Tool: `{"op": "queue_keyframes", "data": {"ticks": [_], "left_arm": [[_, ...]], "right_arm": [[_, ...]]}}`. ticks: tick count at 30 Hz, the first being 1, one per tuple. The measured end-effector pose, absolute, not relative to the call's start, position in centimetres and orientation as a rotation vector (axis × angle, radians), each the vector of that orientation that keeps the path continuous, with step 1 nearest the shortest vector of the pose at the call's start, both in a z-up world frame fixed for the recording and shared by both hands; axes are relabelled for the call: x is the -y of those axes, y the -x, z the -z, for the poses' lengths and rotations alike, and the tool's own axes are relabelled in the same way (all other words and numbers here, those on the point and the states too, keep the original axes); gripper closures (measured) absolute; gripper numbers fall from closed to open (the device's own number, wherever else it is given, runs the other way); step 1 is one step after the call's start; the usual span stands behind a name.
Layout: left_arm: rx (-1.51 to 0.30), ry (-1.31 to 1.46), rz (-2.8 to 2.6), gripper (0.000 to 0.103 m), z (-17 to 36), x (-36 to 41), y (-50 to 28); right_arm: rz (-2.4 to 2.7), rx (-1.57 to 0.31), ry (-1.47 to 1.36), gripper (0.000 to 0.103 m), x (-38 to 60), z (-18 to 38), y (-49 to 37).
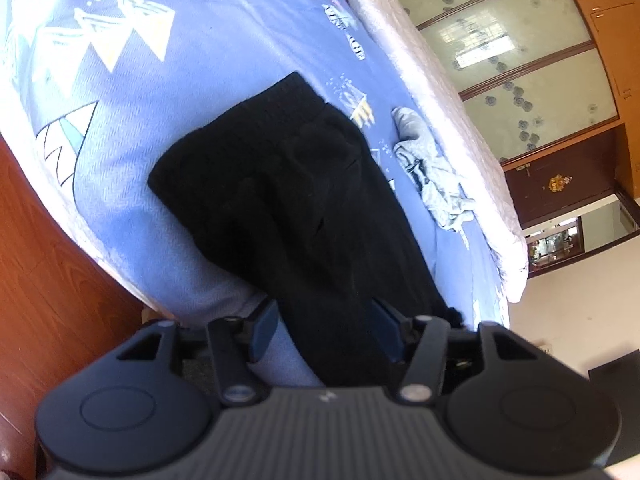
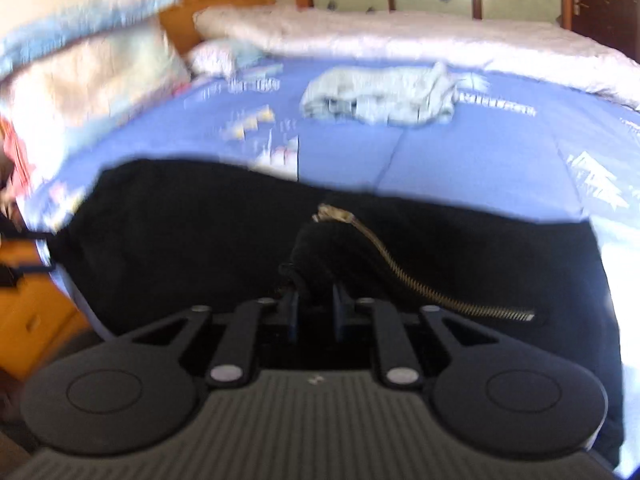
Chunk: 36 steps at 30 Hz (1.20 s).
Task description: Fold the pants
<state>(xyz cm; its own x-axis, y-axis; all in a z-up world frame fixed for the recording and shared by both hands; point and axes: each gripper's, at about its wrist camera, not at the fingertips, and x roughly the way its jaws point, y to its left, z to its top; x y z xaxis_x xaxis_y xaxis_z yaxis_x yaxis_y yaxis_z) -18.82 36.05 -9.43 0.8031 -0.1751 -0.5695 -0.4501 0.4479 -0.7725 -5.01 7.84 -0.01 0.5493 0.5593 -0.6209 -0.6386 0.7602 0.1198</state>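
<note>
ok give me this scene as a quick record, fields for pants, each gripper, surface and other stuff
pants: black, spread on the bed, brass zipper showing
left gripper: open, fingers either side of a pants end
right gripper: shut on a bunch of pants fabric by the zipper
surface: blue patterned bedsheet
other: crumpled grey garment beyond the pants, apart from them; pale quilt along the far edge

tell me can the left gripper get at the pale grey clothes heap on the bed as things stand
Probably not right away. The left gripper has the black pants between its spread fingers, and the grey clothes heap lies apart, beyond the pants on the blue bedspread. Nothing blocks the path once it lets go.
</note>
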Motion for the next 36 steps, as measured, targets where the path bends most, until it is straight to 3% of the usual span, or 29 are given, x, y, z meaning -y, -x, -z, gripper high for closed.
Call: {"op": "queue_keyframes", "data": {"ticks": [2,5,8,10,15,18,19,20,21,23,29,33,36], "left_arm": [[-0.666,1.129,-0.198,0.038,10.1,-35.8,18.3],[-0.68,1.137,-0.242,0.032,10.9,-36.1,17.9],[-0.655,1.171,-0.301,0.029,11.3,-37.2,18.0],[-0.621,1.202,-0.322,0.029,11.4,-38.0,18.0],[-0.565,1.243,-0.38,0.026,12.1,-39.1,17.3],[-0.521,1.282,-0.415,0.027,12.2,-39.4,17.1],[-0.519,1.271,-0.432,0.035,12.1,-39.4,17.0],[-0.514,1.242,-0.445,0.073,11.8,-39.3,16.7],[-0.507,1.23,-0.408,0.087,11.6,-39.4,16.4],[-0.469,1.297,-0.36,0.087,11.2,-39.7,16.6],[-0.397,1.158,-0.222,0.087,5.7,-38.3,14.1],[-0.405,0.957,-0.056,0.087,0.6,-33.9,9.4],[-0.441,0.796,0.106,0.087,-2.4,-28.7,5.3]], "right_arm": [[-0.777,-0.678,0.055,0.085,-7.9,-0.6,5.7],[-0.846,-0.723,0.103,0.084,-10.5,1.2,6.0],[-0.817,-0.717,0.243,0.071,-12.6,4.4,7.1],[-0.854,-0.704,0.239,0.05,-12.5,4.1,7.5],[-0.884,-0.61,0.142,0.049,-10.6,1.6,7.5],[-0.843,-0.675,0.062,0.049,-10.6,2.7,5.7],[-0.825,-0.752,0.043,0.049,-10.9,4.0,4.7],[-0.827,-0.853,0.008,0.049,-11.2,5.7,3.6],[-0.816,-0.863,-0.04,0.049,-11.0,6.8,3.1],[-0.811,-0.87,-0.085,0.049,-10.9,6.8,2.6],[-0.82,-0.864,-0.181,0.05,-9.6,6.0,3.1],[-0.79,-0.901,-0.265,0.059,-7.8,5.8,2.4],[-0.757,-0.869,-0.336,0.059,-5.6,4.7,2.4]]}}
